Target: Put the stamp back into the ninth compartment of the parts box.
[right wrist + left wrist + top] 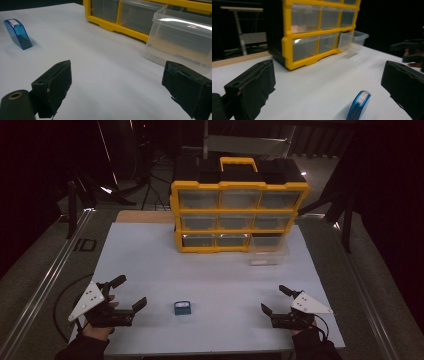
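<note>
The small blue case [182, 308] sits on the white table [150, 260] near the front edge, between the two grippers and closer to the left one. It stands on edge with a pale label on top (the left gripper view shows it blurred, just ahead of the jaws and toward the right one). Nothing touches it.

Behind it, well apart, stands the yellow drawer cabinet [239, 215], and its bottom right clear drawer [268, 251] is pulled out onto the table, which looks like the place the case is meant for.

To pick it up well, I'd say the left gripper [122, 293] should come in low and square, one jaw on each flat blue side, so the narrow case doesn't tip or skid on the smooth sheet. Close gently; the plastic looks slick.

The left gripper's jaws stand wide apart and hold nothing, hovering beside the case. The right gripper [274, 299] is likewise spread wide and empty, resting near the front right of the table, pointing toward the open drawer.
</note>
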